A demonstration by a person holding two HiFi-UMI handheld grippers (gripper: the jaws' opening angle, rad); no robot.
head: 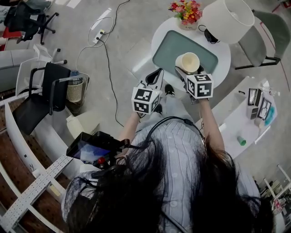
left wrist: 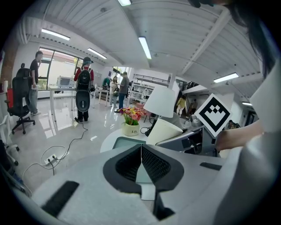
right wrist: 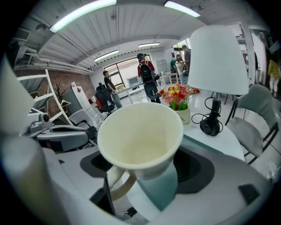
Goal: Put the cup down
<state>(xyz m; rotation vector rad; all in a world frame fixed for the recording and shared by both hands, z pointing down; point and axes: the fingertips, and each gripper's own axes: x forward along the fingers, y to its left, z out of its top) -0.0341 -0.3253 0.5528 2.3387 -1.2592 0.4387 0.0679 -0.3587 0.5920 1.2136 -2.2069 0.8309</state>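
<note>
Head view looks steeply down on round table (head: 160, 40); left and right gripper views face it low, close-in; all share flowers (head: 185, 10).

The cream, flared cup (head: 188, 62) was empty, mouth up, clamped in the right tool (head: 186, 70) over the round bench's (head: 160, 34) 6 o'clock side.

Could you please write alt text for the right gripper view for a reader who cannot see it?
The right gripper holds a cream ceramic cup with a handle, open mouth toward the camera, over a round white table with a teal mat. Behind stand a white-shaded lamp and a pot of flowers.
</note>
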